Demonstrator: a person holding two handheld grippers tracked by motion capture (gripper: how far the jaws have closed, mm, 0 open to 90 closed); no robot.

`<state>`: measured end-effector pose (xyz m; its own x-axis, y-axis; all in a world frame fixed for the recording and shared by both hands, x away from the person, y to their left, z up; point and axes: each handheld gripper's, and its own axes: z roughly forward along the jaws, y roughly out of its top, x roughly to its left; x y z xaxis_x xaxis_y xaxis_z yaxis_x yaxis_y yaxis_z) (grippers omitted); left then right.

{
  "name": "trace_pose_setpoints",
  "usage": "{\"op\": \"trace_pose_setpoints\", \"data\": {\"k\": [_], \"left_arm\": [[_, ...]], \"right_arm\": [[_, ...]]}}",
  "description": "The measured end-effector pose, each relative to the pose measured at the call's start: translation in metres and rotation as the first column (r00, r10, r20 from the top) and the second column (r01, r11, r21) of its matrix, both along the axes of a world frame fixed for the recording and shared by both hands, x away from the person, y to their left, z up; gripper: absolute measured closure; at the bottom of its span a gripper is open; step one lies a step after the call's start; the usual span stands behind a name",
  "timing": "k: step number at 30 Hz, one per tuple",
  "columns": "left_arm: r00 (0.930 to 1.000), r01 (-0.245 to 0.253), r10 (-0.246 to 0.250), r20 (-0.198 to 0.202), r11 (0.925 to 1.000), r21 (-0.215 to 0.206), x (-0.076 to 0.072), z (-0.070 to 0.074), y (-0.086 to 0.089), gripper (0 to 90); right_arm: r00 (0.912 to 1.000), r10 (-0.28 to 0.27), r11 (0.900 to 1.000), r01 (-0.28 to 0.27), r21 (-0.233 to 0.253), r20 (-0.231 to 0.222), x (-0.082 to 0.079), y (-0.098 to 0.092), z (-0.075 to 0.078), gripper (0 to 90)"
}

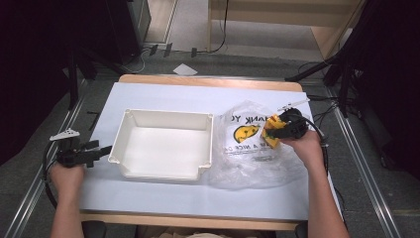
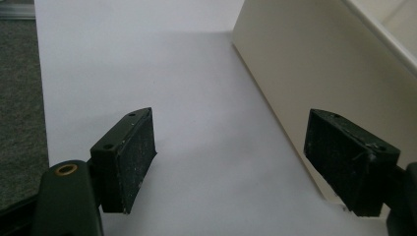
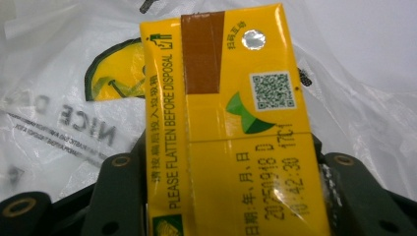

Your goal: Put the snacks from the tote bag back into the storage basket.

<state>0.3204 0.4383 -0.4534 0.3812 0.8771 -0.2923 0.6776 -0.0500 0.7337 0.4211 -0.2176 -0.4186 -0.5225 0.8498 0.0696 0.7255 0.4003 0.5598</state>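
Your right claw [image 1: 275, 132] pinches the yellow carton [image 3: 231, 123] above the plastic bag [image 1: 247, 163], just right of the white bin [image 1: 163, 119]. Your left claw [image 2: 231, 167] sits spread, empty, left of the bin.

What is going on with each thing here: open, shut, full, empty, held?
Left gripper: open, holding nothing, beside the tub's outer wall.
Right gripper: shut on the yellow carton.
Yellow carton: gripped by its sides, held above the plastic bag, foil straw hole unbroken.
Cream tub: upright, empty.
Plastic bag: crumpled on the table beside the tub; contents cannot be told.
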Motion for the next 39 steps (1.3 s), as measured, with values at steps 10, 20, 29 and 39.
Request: {"op": "trace_pose_setpoints", "data": {"k": [10, 20, 29, 39], "left_arm": [[1.0, 0.001, -0.001, -0.001, 1.0, -0.001, 0.0, 0.0, 0.0, 20.8], [1.0, 0.003, -0.003, 0.001, 1.0, -0.002, 0.0, 0.0, 0.0, 20.8], [1.0, 0.003, -0.003, 0.001, 1.0, -0.001, 0.0, 0.0, 0.0, 20.8], [1.0, 0.004, -0.004, 0.001, 1.0, -0.001, 0.0, 0.0, 0.0, 20.8]], "right_arm": [[0.9999, 0.012, 1.0, -0.012, 0.005, -0.001, -0.002, 0.001, 0.007, 50.2], [0.9989, 0.046, 0.999, -0.046, 0.014, 0.001, -0.007, 0.009, 0.017, 50.5], [0.9962, 0.087, 0.996, -0.087, 0.008, 0.006, -0.01, 0.021, 0.024, 50.7], [0.9919, 0.126, 0.992, -0.126, 0.013, 0.01, -0.014, 0.032, 0.028, 51.3]]}}
